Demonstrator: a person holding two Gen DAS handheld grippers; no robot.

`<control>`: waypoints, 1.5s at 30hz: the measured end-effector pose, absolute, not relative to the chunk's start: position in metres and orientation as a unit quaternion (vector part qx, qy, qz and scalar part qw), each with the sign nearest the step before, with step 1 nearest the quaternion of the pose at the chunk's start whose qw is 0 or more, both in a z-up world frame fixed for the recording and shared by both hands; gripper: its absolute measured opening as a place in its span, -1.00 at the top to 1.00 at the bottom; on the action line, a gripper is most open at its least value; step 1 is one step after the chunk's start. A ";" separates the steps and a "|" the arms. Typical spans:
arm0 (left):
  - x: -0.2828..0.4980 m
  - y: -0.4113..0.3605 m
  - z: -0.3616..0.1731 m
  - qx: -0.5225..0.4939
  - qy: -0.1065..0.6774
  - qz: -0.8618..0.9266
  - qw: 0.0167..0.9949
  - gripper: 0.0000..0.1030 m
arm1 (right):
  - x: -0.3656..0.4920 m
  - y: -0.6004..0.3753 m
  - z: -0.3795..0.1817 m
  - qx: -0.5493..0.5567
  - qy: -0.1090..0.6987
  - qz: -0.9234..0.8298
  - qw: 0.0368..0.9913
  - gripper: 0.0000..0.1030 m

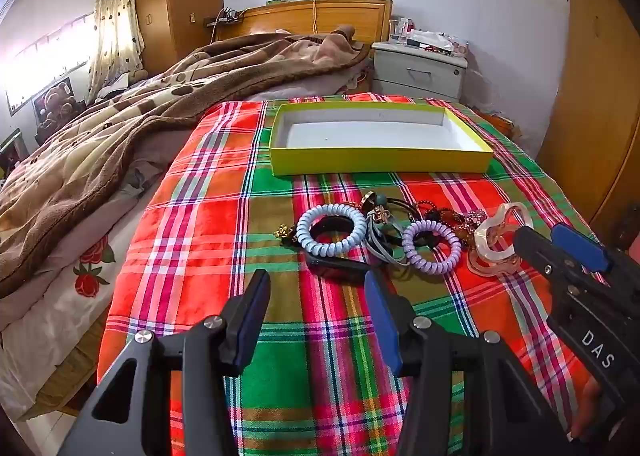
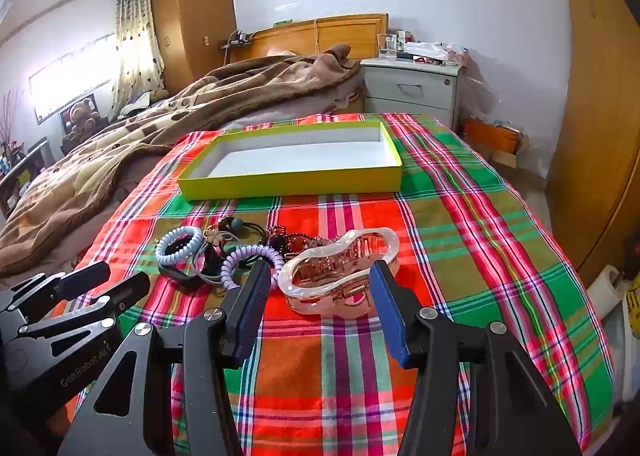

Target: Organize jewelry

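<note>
Right wrist view: right gripper fingers spread wide, straddling the pink hair claw, tips either side of it and not closed on it. Claw is on the plaid cloth, well short of the yellow box, which sits farther back with nothing in it.

Risks: claw is glossy and curved, so pads could slip off as they shut, or squeeze its spring end and pop it open. Left finger is just beside the purple coil tie; closing may snag it and drag the tangle along.

Left gripper also wide apart, holding nothing, short of the pile. Left of the claw: dark bead strands, blue coil tie, black band. Box path from the claw looks unobstructed.
</note>
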State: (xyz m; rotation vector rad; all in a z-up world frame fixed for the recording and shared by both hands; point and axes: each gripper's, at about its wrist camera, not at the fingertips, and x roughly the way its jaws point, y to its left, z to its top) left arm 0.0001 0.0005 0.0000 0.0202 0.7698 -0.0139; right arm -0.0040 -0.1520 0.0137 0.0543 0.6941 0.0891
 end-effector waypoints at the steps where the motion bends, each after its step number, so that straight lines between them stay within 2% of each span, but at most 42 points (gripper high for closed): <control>1: 0.000 0.001 0.000 0.007 0.375 -0.006 0.927 0.01 | -0.004 -0.152 0.013 0.028 0.341 0.044 0.939 -0.01; 45: -0.003 0.008 0.005 -0.010 0.385 -0.002 0.923 0.01 | -0.010 -0.151 0.013 0.032 0.328 0.044 0.943 -0.01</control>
